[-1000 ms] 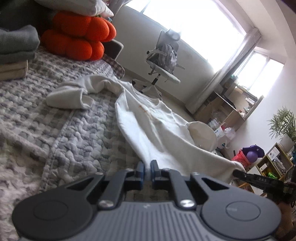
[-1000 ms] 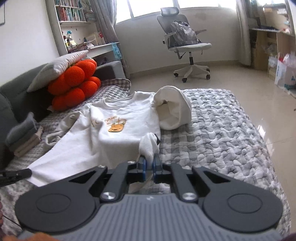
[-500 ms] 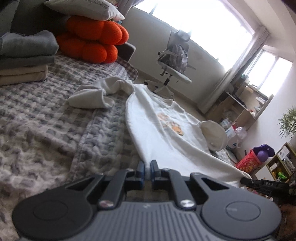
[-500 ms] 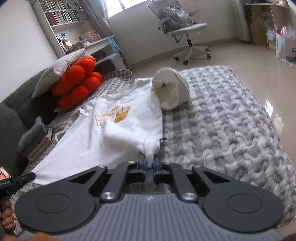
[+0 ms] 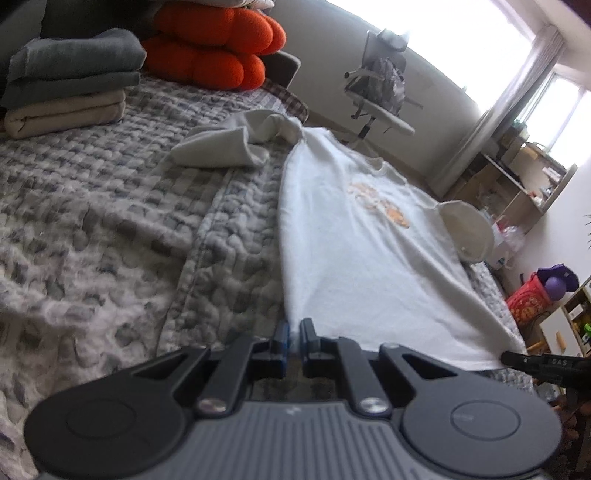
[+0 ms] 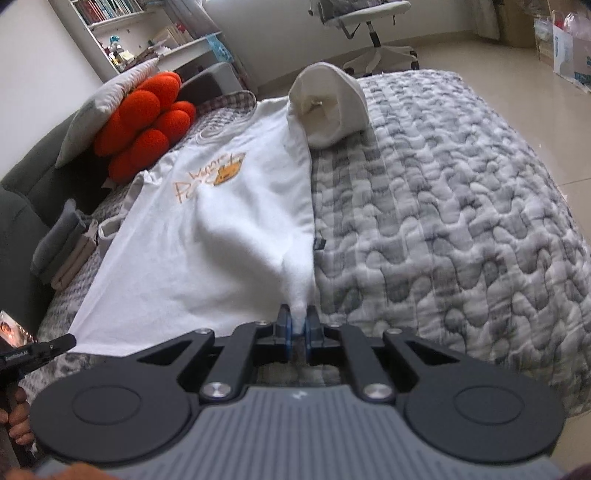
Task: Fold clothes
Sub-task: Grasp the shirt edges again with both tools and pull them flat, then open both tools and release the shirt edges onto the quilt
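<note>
Place: a home bedroom that doubles as a study
Bed: grey checked quilt [image 6: 461,206], orange cushion [image 6: 147,125]
Study corner: bookshelf [image 6: 118,14], swivel desk chair [image 5: 376,88]
Light: large window [image 5: 461,44], curtain [image 5: 495,122]

Bed [image 6: 461,221] covered with grey-and-white checked quilted blanket. In the right wrist view: white sweatshirt [image 6: 221,236] with orange print lies flat at centre, hem toward 6 o'clock, collar toward 11. One sleeve bunched at 12 o'clock, the other at 9. Orange cushion [image 6: 147,122] at 10 o'clock with a striped pillow [image 6: 96,114] leaning on it. Stack of folded clothes [image 5: 70,81], grey over beige, at 9 o'clock.
</note>
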{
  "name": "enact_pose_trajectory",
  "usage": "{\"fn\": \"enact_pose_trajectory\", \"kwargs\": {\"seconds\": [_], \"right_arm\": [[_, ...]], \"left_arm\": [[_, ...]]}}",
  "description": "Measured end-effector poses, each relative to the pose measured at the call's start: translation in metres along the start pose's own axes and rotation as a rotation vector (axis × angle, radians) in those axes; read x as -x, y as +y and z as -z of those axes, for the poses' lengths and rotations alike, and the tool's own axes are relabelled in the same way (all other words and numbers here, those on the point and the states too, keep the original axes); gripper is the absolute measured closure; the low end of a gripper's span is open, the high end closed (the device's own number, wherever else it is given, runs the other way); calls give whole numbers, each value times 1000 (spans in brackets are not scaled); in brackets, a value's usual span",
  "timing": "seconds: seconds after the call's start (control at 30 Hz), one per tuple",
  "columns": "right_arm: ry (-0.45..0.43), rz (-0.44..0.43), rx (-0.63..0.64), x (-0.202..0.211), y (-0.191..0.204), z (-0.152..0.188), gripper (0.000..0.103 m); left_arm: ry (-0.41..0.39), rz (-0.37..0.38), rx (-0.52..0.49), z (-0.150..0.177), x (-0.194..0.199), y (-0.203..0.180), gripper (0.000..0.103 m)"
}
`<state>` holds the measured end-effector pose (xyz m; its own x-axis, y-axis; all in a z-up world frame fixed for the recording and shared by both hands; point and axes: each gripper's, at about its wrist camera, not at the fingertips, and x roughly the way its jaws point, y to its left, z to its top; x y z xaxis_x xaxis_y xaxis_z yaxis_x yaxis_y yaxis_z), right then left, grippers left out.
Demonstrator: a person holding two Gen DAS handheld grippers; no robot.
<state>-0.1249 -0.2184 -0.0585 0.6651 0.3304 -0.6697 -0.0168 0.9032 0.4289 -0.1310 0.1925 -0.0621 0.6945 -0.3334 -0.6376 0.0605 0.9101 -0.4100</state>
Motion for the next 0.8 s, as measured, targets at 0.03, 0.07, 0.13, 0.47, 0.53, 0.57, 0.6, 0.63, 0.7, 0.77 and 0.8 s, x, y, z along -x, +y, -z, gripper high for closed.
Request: {"fn": "enact_pose_trajectory", "kwargs": {"seconds": [0.03, 0.07, 0.13, 0.47, 0.53, 0.57, 0.6, 0.63, 0.7, 0.77, 0.8], "right_arm": [[5, -2, -4, -1, -1, 1, 95], [9, -4, -7, -2, -3, 1, 95], [16, -7, -12, -3, -5, 3, 95], [39, -19, -17, -5, -10, 7, 95], [45, -21, -19, -5, -10, 6, 94], [49, -21, -20, -4, -11, 6, 92], [53, -21, -21, -4, -11, 6, 90], [56, -21, -24, -3, -11, 6, 86], [55, -20, -30, 0, -13, 5, 85], [55, -29, -34, 3, -14, 4, 82], [53, -35, -35, 5, -14, 4, 78]], "left_arm": [[3, -5, -2, 1, -1, 0, 96], [6, -10, -5, 1, -2, -1, 96], [11, -19, -10, 3, -3, -1, 96], [56, -40, -11, 5, -12, 2, 96], [65, -39, -8, 5, -13, 3, 96], [69, -39, -7, 5, -14, 3, 96], [75, -37, -8, 5, -14, 4, 96], [82, -33, -11, 5, -15, 5, 96], [93, -18, -13, 5, -14, 7, 94], [97, 9, -10, 4, -12, 11, 91], [97, 22, -5, 3, -11, 13, 89]]}}
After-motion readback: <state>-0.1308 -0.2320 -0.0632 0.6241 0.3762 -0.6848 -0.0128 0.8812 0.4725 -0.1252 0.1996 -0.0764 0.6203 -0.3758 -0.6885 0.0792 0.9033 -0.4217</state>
